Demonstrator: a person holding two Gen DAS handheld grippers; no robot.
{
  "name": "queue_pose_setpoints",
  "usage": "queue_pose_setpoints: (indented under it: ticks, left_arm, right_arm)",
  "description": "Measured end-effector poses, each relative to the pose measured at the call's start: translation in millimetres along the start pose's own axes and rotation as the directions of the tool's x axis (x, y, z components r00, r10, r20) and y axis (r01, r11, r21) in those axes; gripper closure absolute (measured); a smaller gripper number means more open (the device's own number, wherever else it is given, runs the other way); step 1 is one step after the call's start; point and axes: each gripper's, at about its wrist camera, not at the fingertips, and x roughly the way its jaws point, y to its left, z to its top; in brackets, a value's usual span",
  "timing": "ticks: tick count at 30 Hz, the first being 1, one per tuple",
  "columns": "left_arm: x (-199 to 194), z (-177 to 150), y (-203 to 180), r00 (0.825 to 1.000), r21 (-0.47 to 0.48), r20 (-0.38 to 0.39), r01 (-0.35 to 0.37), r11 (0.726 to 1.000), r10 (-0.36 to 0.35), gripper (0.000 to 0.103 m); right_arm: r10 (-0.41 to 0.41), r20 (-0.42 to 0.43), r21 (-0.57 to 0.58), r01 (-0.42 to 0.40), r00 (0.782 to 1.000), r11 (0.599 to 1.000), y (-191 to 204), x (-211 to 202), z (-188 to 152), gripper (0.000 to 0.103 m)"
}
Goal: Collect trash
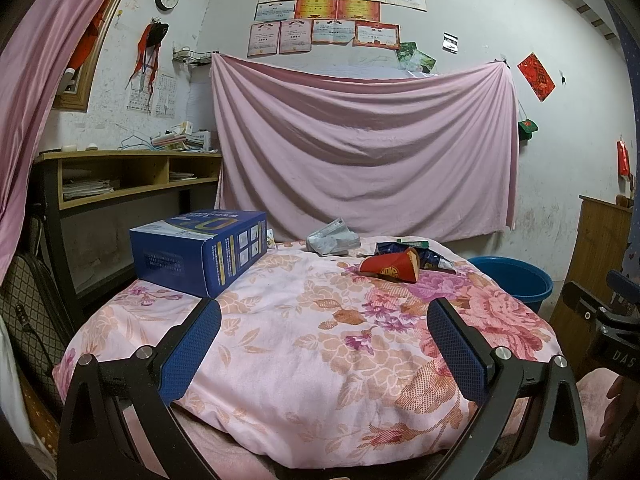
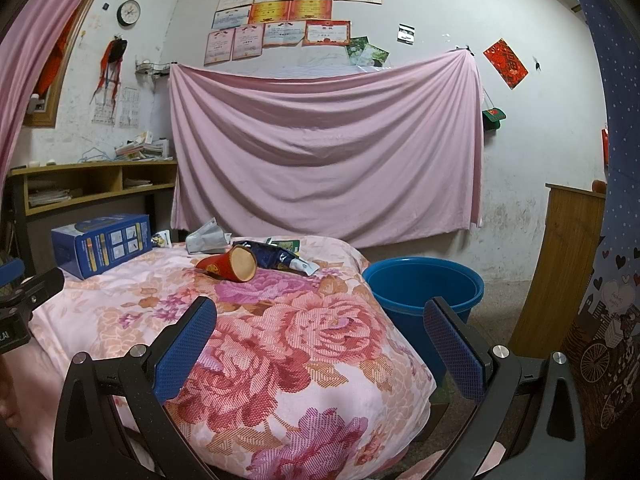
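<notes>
Trash lies at the far end of a floral quilt [image 1: 320,344]: a red paper cup [image 1: 390,266] on its side, a dark blue snack bag [image 1: 416,252] behind it, and a crumpled grey-white wrapper [image 1: 332,238]. The same cup [image 2: 230,266], snack bag [image 2: 276,256] and wrapper [image 2: 208,238] show in the right wrist view. A blue box [image 1: 200,254] sits at the quilt's left; it also shows in the right wrist view [image 2: 102,244]. A blue bucket [image 2: 424,288] stands on the floor right of the bed. My left gripper [image 1: 324,316] and right gripper [image 2: 320,316] are open, empty, short of the trash.
A pink sheet [image 1: 360,152] hangs on the back wall. A wooden shelf desk [image 1: 128,172] stands at the left, a wooden cabinet [image 2: 560,264] at the right. The bucket also shows in the left wrist view [image 1: 516,278]. A patterned bag [image 1: 28,300] leans left of the bed.
</notes>
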Motion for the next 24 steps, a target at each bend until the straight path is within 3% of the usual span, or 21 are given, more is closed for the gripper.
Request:
queue_pose_setpoints:
  ticks: [24]
  left_arm:
    - [0.1, 0.3, -0.2, 1.000, -0.002, 0.001, -0.001, 1.000, 0.001, 0.002]
  right_arm:
    - [0.002, -0.008, -0.013, -0.002, 1.000, 1.000, 4.9, 3.4, -6.8, 0.000]
